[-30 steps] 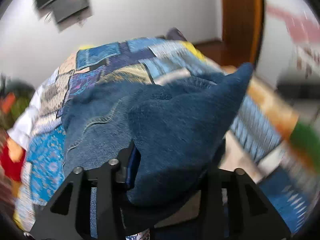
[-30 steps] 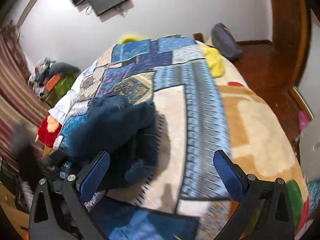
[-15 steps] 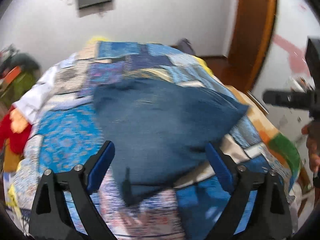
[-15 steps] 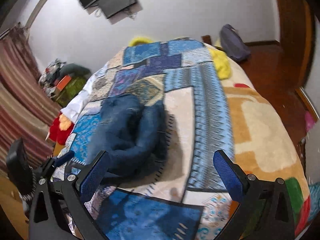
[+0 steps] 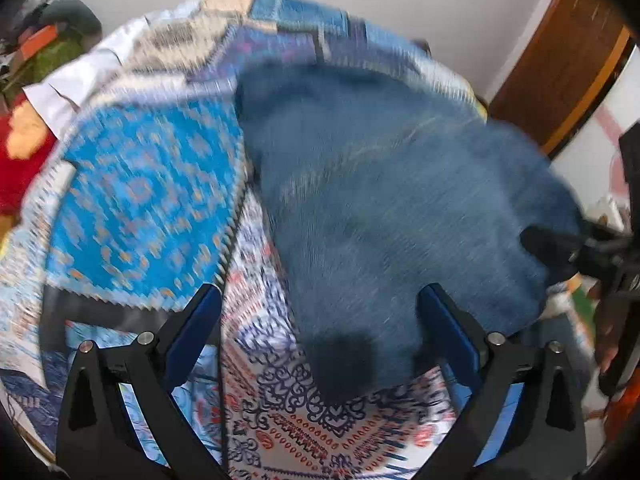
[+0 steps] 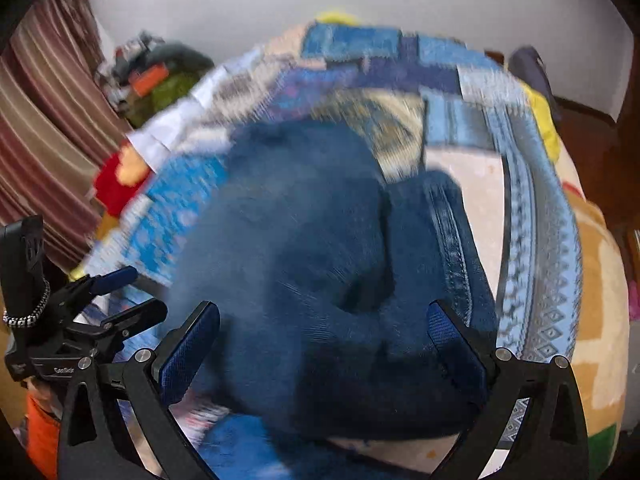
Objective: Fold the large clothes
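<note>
A folded pair of blue jeans (image 5: 392,208) lies in a heap on the patchwork bedspread (image 5: 140,192); it also shows in the right wrist view (image 6: 320,272). My left gripper (image 5: 320,332) is open, its fingers low over the near edge of the jeans, holding nothing. My right gripper (image 6: 324,340) is open and hangs close over the jeans, its blue pads (image 6: 188,352) on either side of the heap. The left gripper also shows at the left of the right wrist view (image 6: 116,292). Both views are motion-blurred.
The bed (image 6: 592,280) has a beige blanket on its right side. A white cloth (image 5: 76,80) and a red item (image 5: 20,160) lie at the bed's left edge. Striped curtains (image 6: 44,128), a clutter pile (image 6: 160,72) and a wooden door (image 5: 560,64) surround it.
My left gripper let go of the jeans, opened and pulled back; the jeans dropped flat onto the bed. My right gripper moved in close over the jeans.
</note>
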`<act>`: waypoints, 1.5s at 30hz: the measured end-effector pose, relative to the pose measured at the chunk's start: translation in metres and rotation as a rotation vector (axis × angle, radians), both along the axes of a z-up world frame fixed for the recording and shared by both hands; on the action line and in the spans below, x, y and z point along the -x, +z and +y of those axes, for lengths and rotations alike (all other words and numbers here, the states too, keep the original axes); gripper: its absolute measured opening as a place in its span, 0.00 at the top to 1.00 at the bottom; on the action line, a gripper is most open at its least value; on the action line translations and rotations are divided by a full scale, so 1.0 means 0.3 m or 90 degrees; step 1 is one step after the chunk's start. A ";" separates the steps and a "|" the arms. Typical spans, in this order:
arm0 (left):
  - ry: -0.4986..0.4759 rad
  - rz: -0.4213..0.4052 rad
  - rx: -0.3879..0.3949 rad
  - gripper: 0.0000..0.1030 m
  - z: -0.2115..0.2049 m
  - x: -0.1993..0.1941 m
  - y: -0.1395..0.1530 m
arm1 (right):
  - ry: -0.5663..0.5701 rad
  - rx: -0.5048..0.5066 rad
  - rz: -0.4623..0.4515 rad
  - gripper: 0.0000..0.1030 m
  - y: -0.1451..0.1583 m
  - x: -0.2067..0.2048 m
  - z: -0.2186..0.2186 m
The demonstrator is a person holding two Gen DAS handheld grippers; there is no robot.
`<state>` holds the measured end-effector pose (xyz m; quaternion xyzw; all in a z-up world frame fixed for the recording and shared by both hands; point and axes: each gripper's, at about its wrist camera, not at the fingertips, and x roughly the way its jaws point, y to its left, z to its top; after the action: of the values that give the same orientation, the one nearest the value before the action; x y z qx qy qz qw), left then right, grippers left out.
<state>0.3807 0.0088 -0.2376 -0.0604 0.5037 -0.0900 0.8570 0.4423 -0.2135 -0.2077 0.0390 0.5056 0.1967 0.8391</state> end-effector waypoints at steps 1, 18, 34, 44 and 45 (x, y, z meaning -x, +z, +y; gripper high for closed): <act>0.000 -0.005 0.008 0.00 0.000 0.012 -0.018 | 0.005 0.003 0.004 0.00 -0.032 0.001 -0.016; -0.007 -0.031 -0.037 0.00 0.022 0.094 0.033 | -0.043 -0.024 0.030 0.00 -0.052 0.066 -0.315; 0.066 -0.108 -0.058 0.00 0.170 -0.143 0.261 | -0.007 -0.016 -0.026 0.00 0.198 -0.175 -0.161; 0.012 -0.097 -0.085 0.00 0.028 -0.458 0.158 | 0.060 0.007 0.054 0.00 0.038 -0.422 0.054; 0.027 -0.093 -0.094 0.00 0.032 -0.493 0.136 | 0.054 0.018 0.062 0.00 0.014 -0.441 0.053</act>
<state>0.5285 0.0185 -0.1967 -0.0010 0.4437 -0.0391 0.8953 0.5747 -0.1977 -0.2036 0.0148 0.5499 0.2227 0.8048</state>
